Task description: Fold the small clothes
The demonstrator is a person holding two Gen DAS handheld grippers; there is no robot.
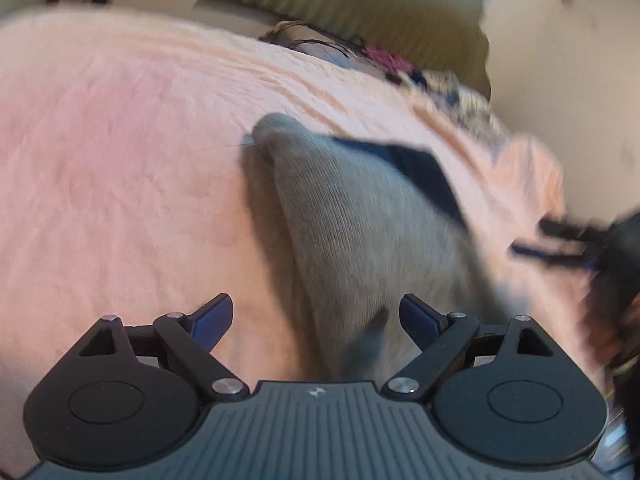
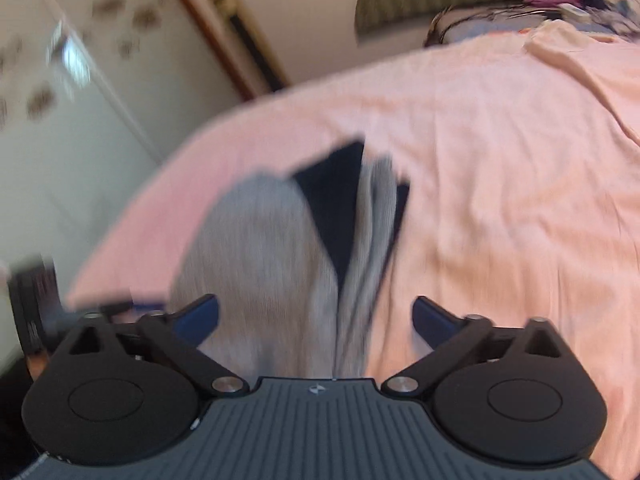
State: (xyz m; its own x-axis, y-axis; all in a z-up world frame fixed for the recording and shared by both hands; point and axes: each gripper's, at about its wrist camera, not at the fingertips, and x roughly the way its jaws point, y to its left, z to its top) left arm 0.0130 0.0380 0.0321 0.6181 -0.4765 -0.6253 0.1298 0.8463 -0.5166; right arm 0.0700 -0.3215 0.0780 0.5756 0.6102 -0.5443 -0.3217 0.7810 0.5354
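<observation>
A grey sock [image 1: 352, 232] with a dark navy part [image 1: 420, 172] lies on the pink bed cover [image 1: 120, 160]. My left gripper [image 1: 316, 316] is open just above the sock's near end, holding nothing. In the right wrist view the grey sock [image 2: 260, 248] with its navy part [image 2: 340, 208] lies folded in layers straight ahead. My right gripper [image 2: 316, 316] is open over the sock's near end, empty. The right gripper also shows in the left wrist view [image 1: 560, 240], blurred, at the right edge of the bed.
A pile of other clothes [image 1: 384, 60] lies at the far side of the bed, before an olive headboard [image 1: 360, 4]. It also shows in the right wrist view [image 2: 560, 4]. A wall and door frame [image 2: 224, 36] stand beyond the bed's left edge.
</observation>
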